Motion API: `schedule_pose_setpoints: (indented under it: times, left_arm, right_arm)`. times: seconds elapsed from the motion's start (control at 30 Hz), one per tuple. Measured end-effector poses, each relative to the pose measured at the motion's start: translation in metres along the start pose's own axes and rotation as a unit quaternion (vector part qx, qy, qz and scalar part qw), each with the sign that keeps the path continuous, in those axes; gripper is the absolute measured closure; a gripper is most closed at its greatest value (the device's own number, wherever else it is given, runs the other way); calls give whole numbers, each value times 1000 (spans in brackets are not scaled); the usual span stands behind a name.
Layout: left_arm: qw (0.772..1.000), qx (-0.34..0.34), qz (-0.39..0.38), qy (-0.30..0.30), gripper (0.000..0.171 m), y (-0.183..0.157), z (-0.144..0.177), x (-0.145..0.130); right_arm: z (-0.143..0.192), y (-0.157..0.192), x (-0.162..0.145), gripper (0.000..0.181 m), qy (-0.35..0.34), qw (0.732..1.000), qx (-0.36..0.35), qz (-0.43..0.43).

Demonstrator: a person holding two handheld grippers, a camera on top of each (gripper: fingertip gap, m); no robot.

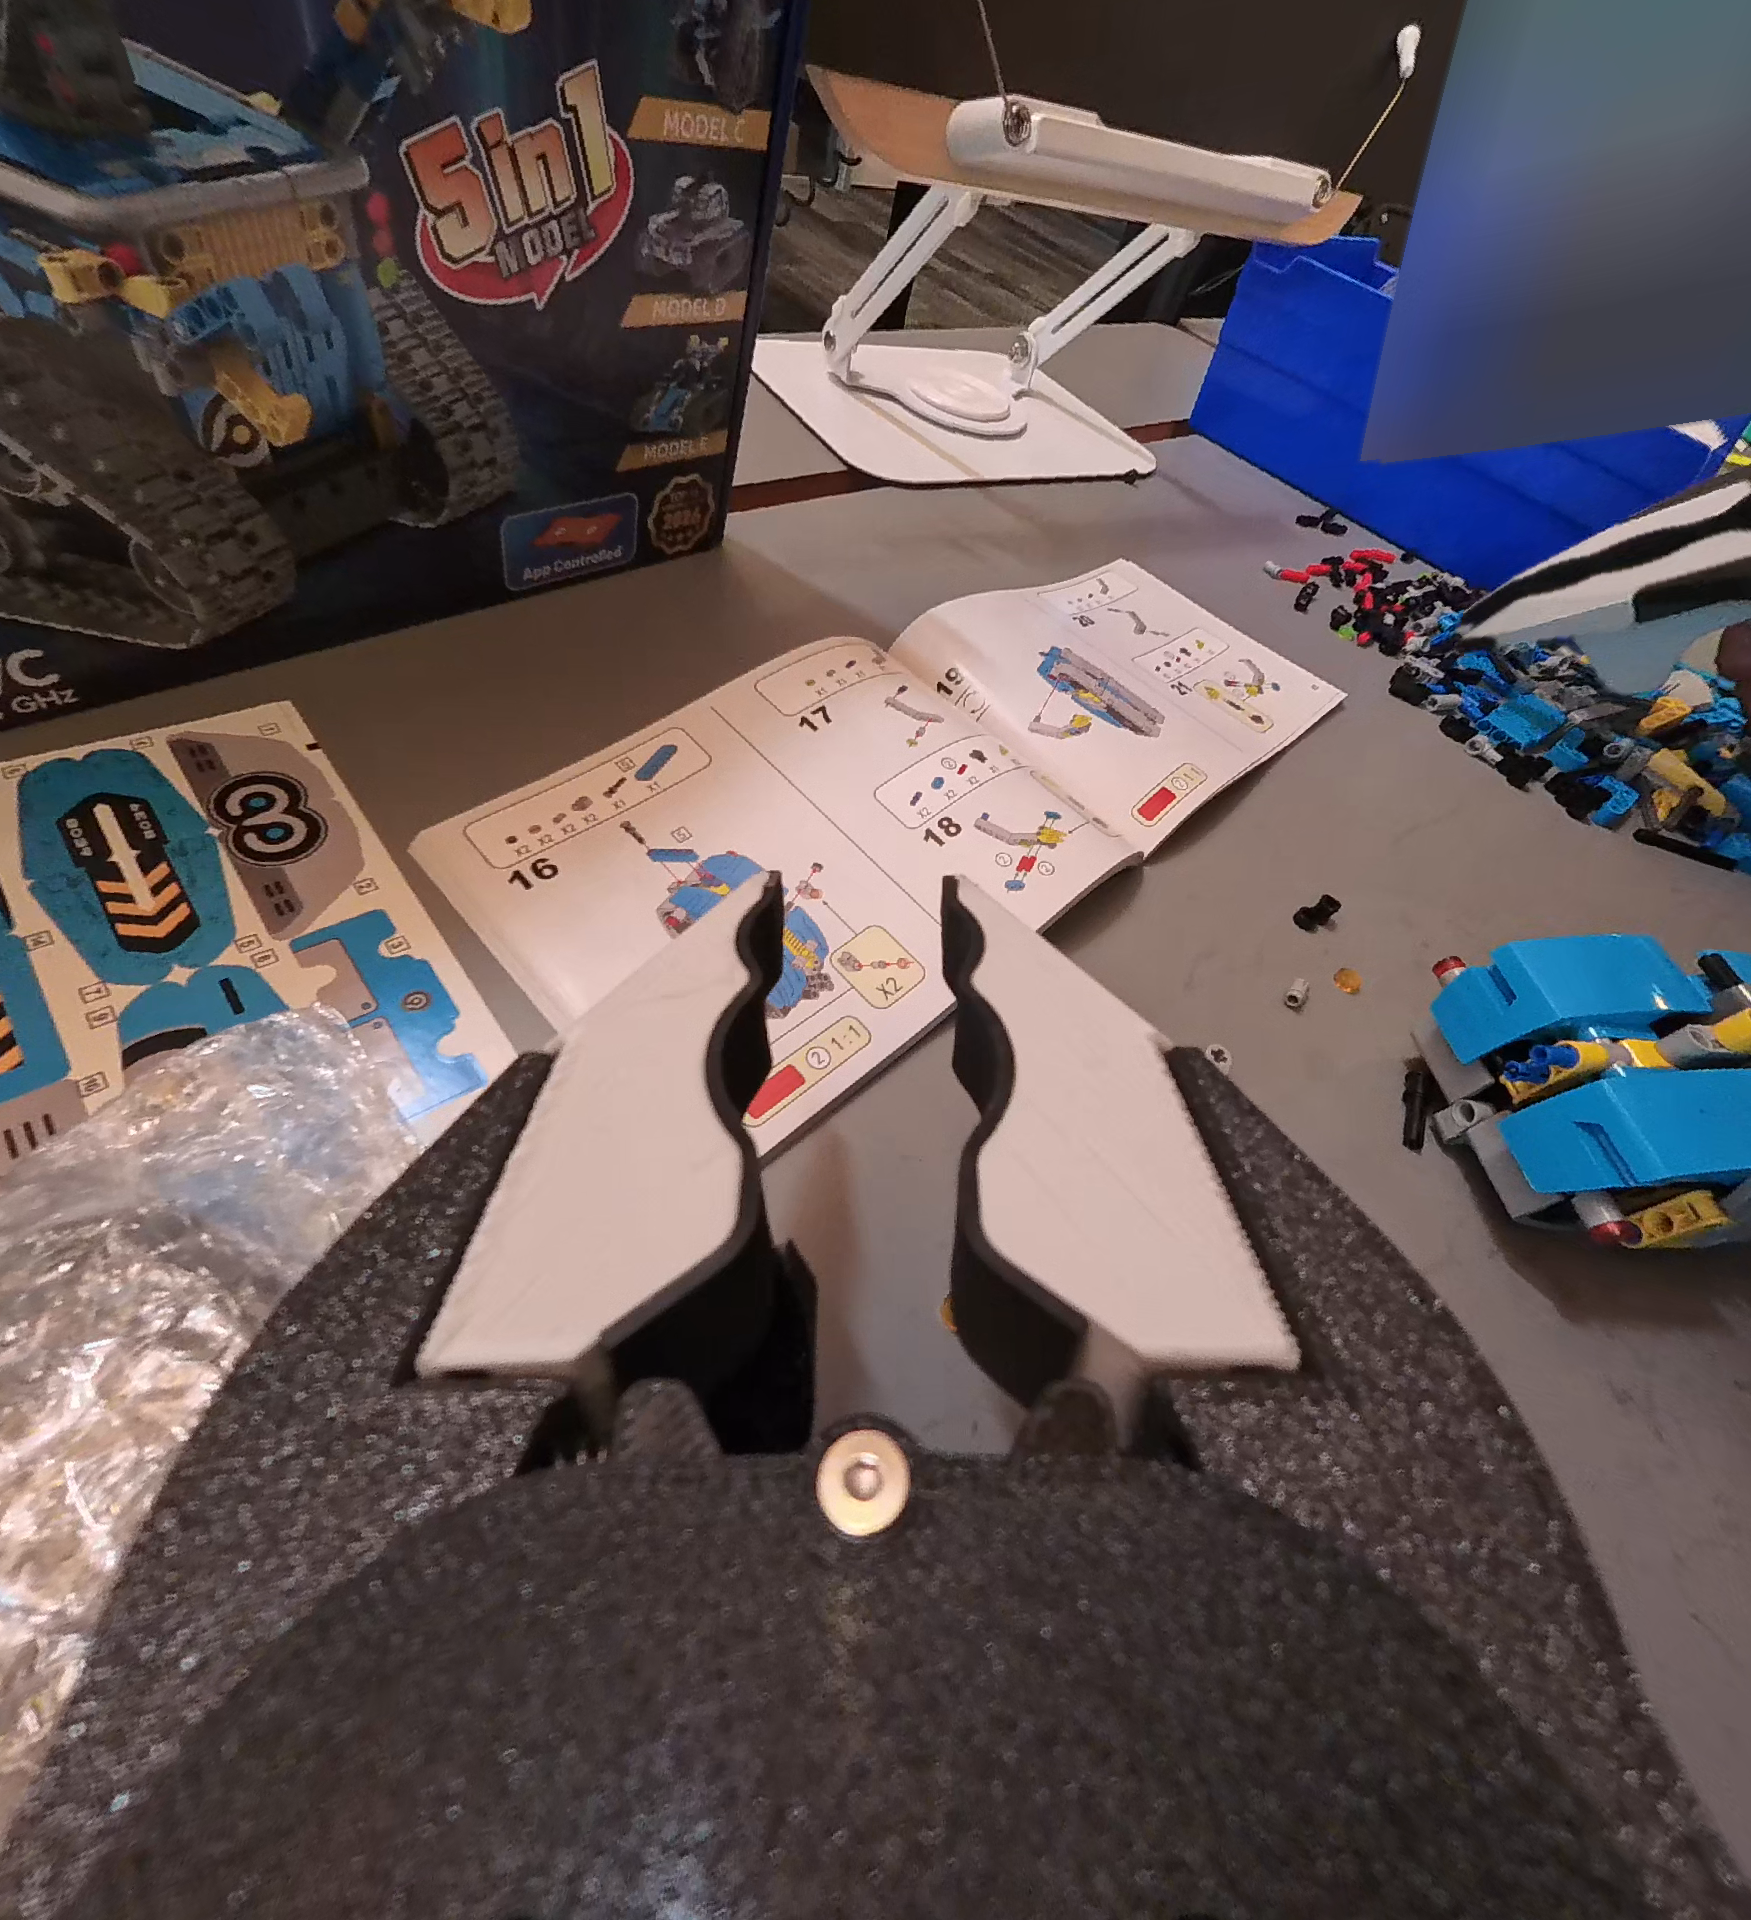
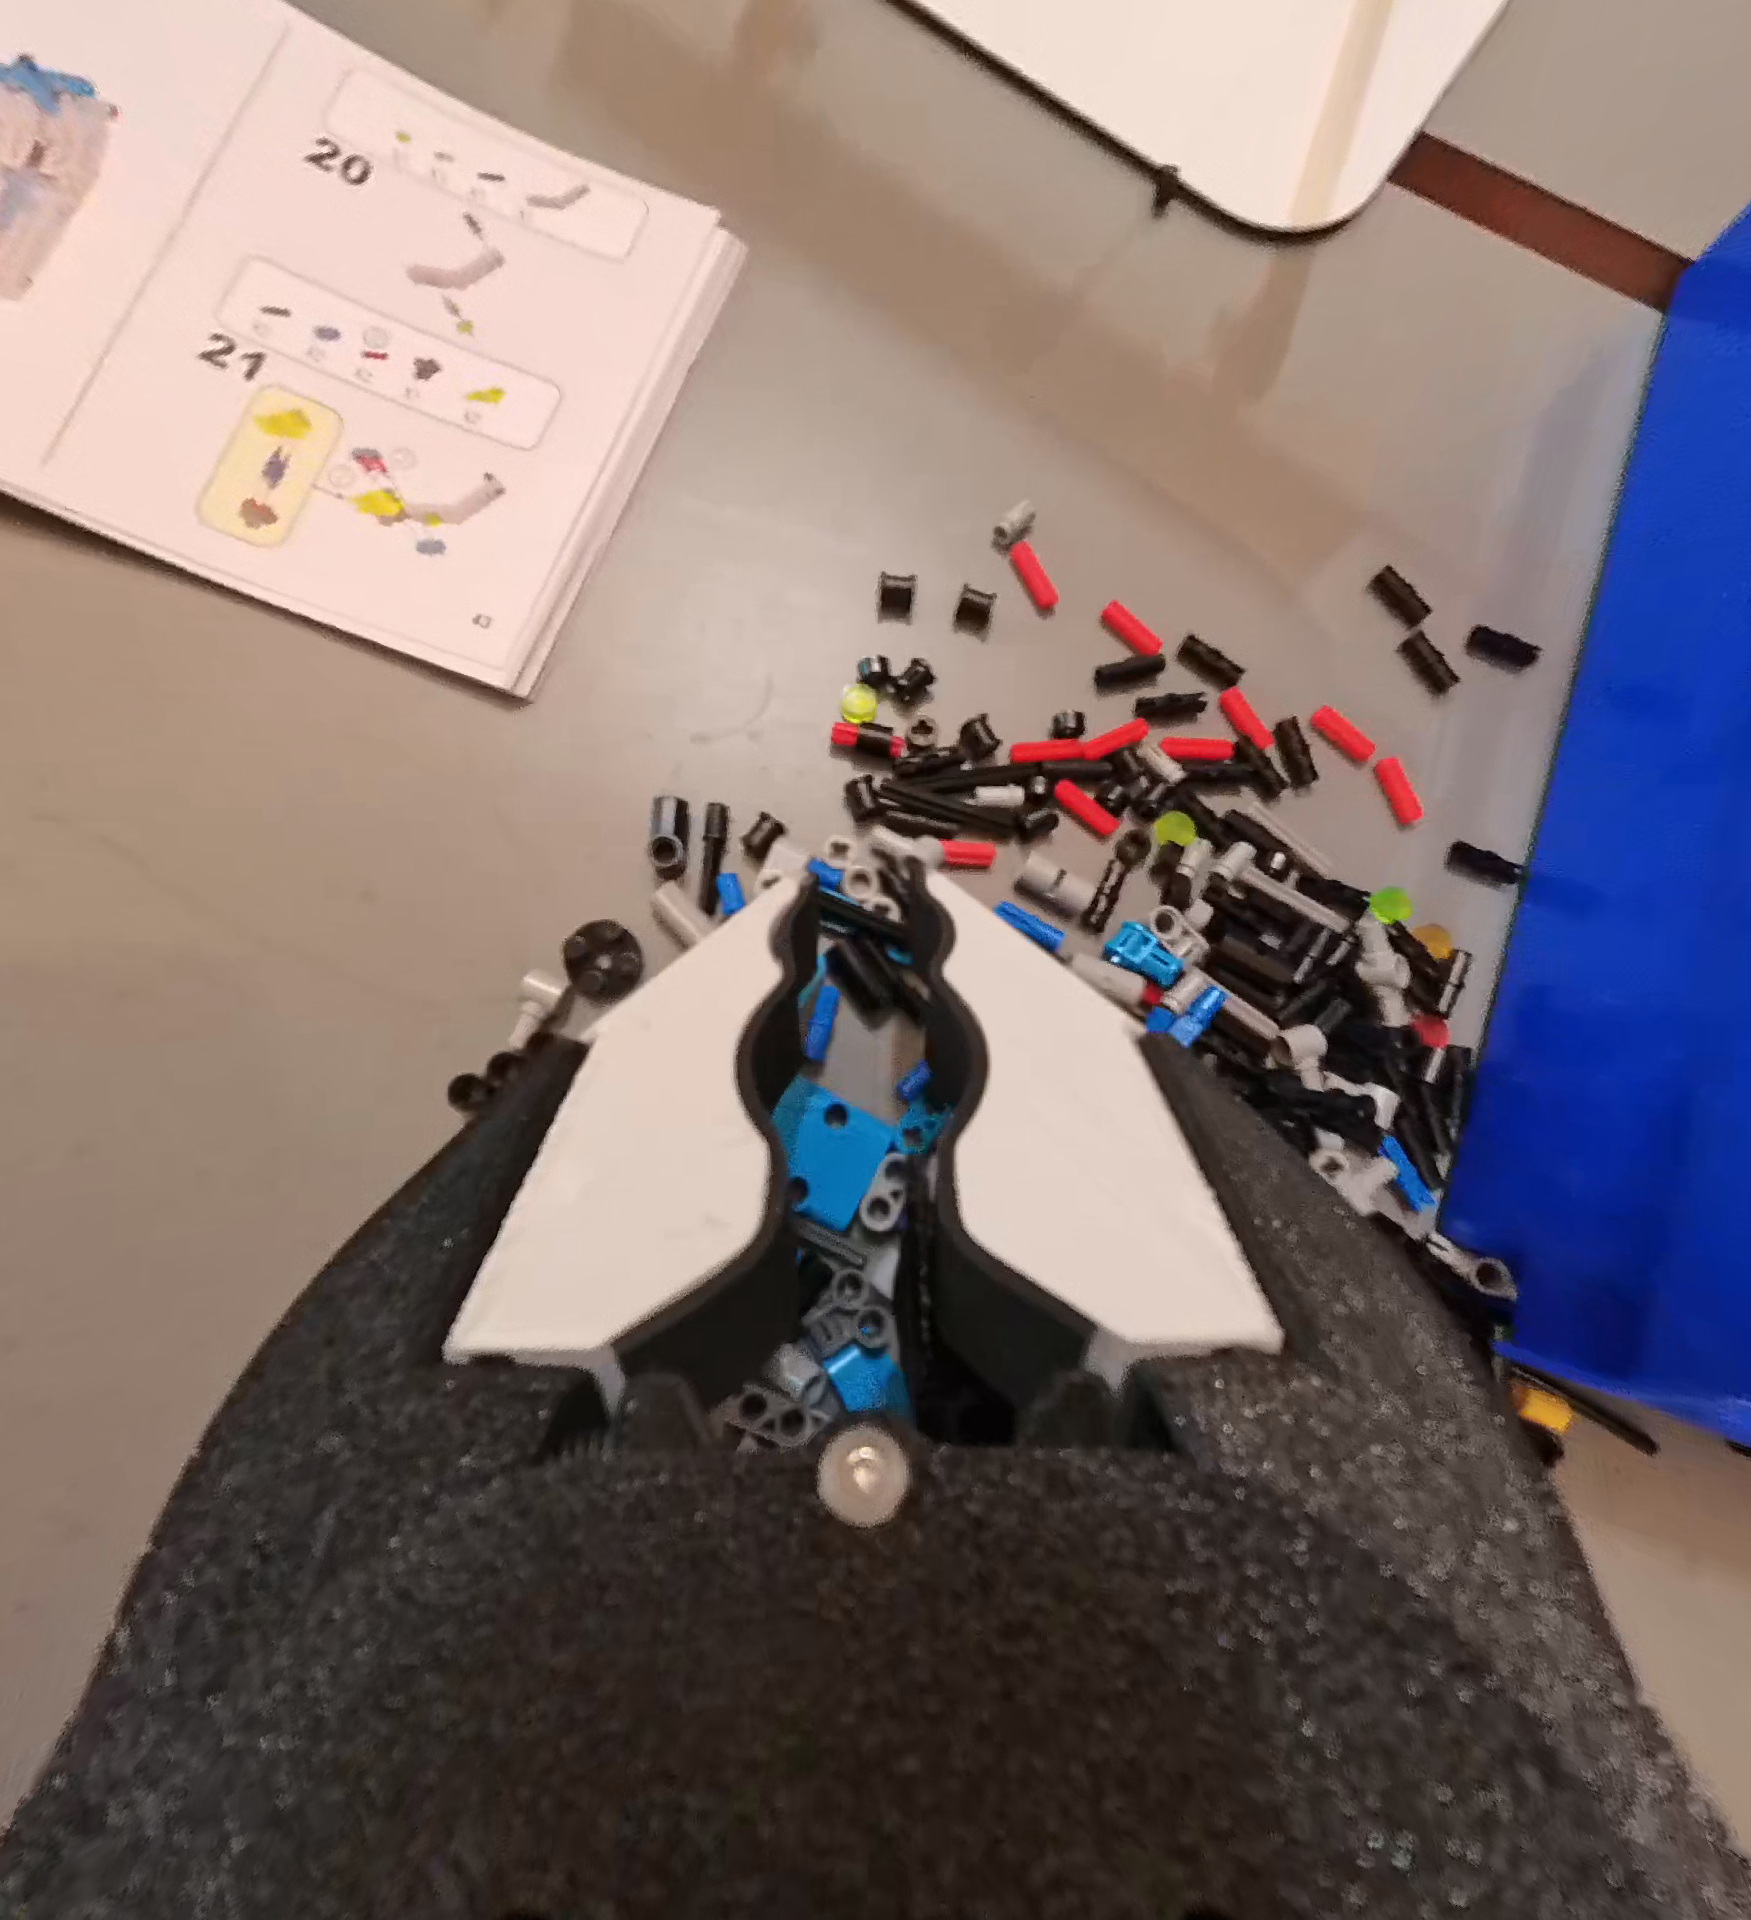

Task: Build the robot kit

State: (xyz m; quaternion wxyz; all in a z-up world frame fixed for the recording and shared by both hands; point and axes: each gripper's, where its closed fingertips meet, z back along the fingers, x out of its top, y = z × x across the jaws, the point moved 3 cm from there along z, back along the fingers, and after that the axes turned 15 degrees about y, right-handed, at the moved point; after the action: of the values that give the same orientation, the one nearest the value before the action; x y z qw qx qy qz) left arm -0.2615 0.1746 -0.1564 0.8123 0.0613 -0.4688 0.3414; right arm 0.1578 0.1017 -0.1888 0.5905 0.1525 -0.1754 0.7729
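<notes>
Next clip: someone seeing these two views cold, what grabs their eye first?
Probably the pile of small bricks and pins, black, red, grey and blue, spilled on the grey table against a blue bin; the right gripper has its tips down in it, nearly closed. In the left view, the open left gripper hovers over an open instruction booklet, with a part-built blue model to its right and the toy's box behind.

Clutter I see around the open instruction booklet (image 1: pixel 871 821)

Left of it lies a sticker sheet (image 1: pixel 144 914) with crinkled clear wrap (image 1: pixel 92 1278) nearer me; behind it stands the toy box (image 1: pixel 310 312), with a white folding stand (image 1: pixel 1006 312) to the box's right. Right of the booklet I see loose brick pieces (image 2: pixel 1214 883) against a blue bin (image 2: pixel 1681 831), and a part-built blue model (image 1: pixel 1619 1091).
</notes>
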Motion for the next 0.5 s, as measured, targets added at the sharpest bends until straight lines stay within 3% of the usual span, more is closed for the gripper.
schedule_pose_setpoints:
  times: [0.13, 0.33, 0.5]
  left_arm:
    - [1000, -2, 2, 1, 142, 0, -1, 0]
    - [1000, -2, 1, 3, 142, 0, -2, 0]
    - [1000, -4, 3, 5, 142, 0, -3, 1]
  right_arm:
    - [6, -2, 0, 165, -10, 1000, 15, -8]
    - [18, 22, -10, 164, -10, 992, 125, 22]
    - [10, -16, -17, 164, 16, 998, 40, -52]
